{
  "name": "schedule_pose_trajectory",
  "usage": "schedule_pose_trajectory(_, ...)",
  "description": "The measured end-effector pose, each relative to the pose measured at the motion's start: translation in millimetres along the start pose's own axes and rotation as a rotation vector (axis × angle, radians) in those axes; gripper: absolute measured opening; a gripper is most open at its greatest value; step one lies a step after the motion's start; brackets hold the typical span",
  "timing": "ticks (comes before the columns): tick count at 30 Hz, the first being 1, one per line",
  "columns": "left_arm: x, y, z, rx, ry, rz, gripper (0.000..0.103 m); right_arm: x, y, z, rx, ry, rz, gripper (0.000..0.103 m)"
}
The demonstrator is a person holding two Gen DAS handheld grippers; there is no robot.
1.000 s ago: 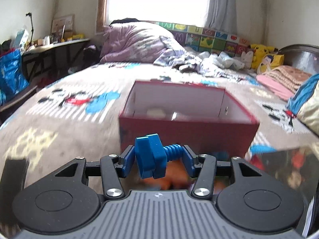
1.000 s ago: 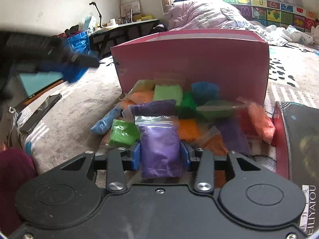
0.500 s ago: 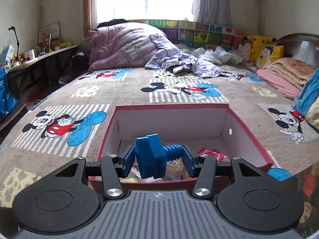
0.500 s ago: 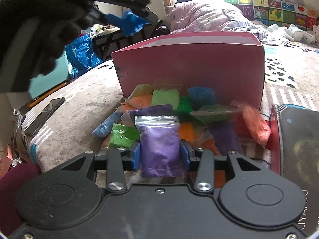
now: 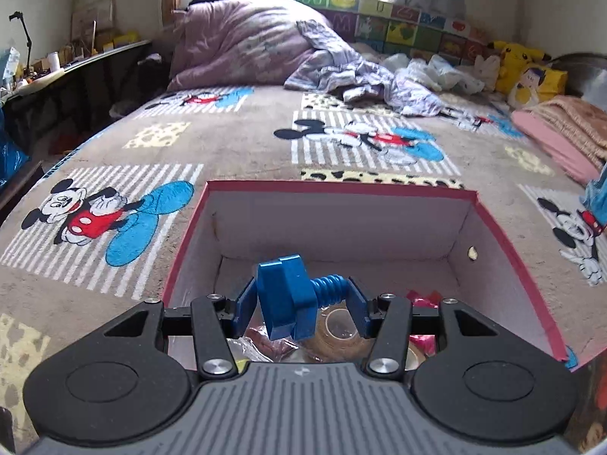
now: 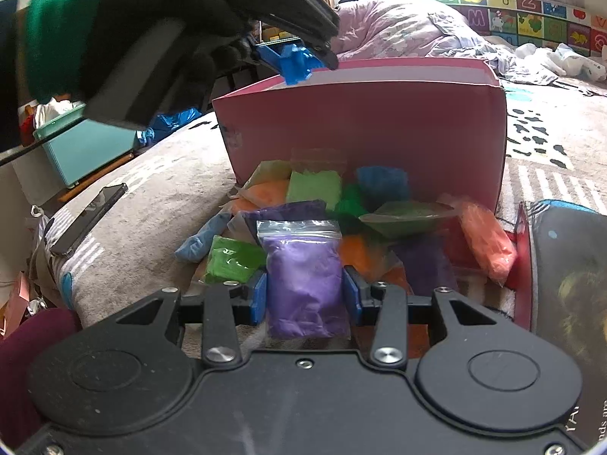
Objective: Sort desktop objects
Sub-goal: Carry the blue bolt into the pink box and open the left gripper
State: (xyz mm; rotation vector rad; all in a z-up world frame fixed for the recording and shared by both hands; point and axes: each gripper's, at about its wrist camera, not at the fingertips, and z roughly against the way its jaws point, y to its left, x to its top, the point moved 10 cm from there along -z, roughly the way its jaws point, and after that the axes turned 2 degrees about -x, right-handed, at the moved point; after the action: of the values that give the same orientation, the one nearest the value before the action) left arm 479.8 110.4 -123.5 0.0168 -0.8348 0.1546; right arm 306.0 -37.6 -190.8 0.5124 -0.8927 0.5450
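My left gripper [image 5: 301, 301] is shut on a blue plastic toy bolt [image 5: 292, 295] and holds it over the open red box [image 5: 341, 189], above a tape roll [image 5: 339, 328] and wrappers inside. In the right wrist view the left gripper [image 6: 299, 60] hangs over the box's rim [image 6: 360, 72]. My right gripper [image 6: 305, 295] is shut on a purple clay bag [image 6: 303, 273], low in front of the box, over a pile of coloured clay bags [image 6: 341, 204].
The box stands on a Mickey Mouse bedspread [image 5: 227, 144]. A phone [image 6: 89, 218] lies at the left bed edge. A dark book [image 6: 569, 284] lies right of the pile. Bedding [image 5: 250, 41] and plush toys [image 5: 527, 68] are at the far end.
My left gripper has carried the blue bolt from in front of the box up and over its opening. My right gripper has stayed in place with the purple bag.
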Motion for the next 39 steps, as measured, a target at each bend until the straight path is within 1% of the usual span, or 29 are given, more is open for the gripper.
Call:
schedule_pose_trajectory(4, -2, 1, -20, 0.012, 0.056, -0.003, 0.050, 0, -2, -1, -0.001, 0.005, 0.003, 0.040)
schedule_pose_trajectory(8, -7, 3, -38, 0.047, 0.110, -0.024, 0.050, -2, -3, -4, -0.006, 0.014, 0.009, 0.040)
schedule_pose_trajectory(12, -11, 9, -48, 0.063, 0.142, 0.009, 0.050, -3, -4, -5, 0.003, 0.017, 0.008, 0.040)
schedule_pose_trajectory(13, -10, 12, -50, 0.080, 0.141, 0.018, 0.051, -3, -4, -5, 0.005, 0.018, 0.007, 0.040)
schedule_pose_trajectory(15, -10, 17, -52, 0.106, 0.140, 0.039, 0.057, -3, -5, -7, 0.008, 0.020, 0.005, 0.040)
schedule_pose_trajectory(18, -9, 20, -51, 0.090, 0.141, 0.075, 0.061, -3, -5, -8, 0.012, 0.022, -0.001, 0.040)
schedule_pose_trajectory(22, -11, 20, -48, 0.088, 0.135, 0.071, 0.062, -3, -5, -8, 0.015, 0.023, -0.002, 0.040)
schedule_pose_trajectory(26, -10, 18, -39, 0.070, 0.108, 0.096, 0.062, -3, -7, -6, 0.010, 0.021, -0.003, 0.040)
schedule_pose_trajectory(29, -10, 14, -27, 0.060, 0.084, 0.083, 0.062, -4, -7, -3, 0.004, 0.019, -0.001, 0.040)
schedule_pose_trajectory(33, -10, 7, -8, 0.058, 0.048, 0.037, 0.063, -4, -7, 0, -0.009, 0.016, -0.001, 0.040)
schedule_pose_trajectory(39, -14, -2, 19, 0.040, 0.030, 0.005, 0.063, -7, -7, 4, -0.027, 0.019, -0.005, 0.040)
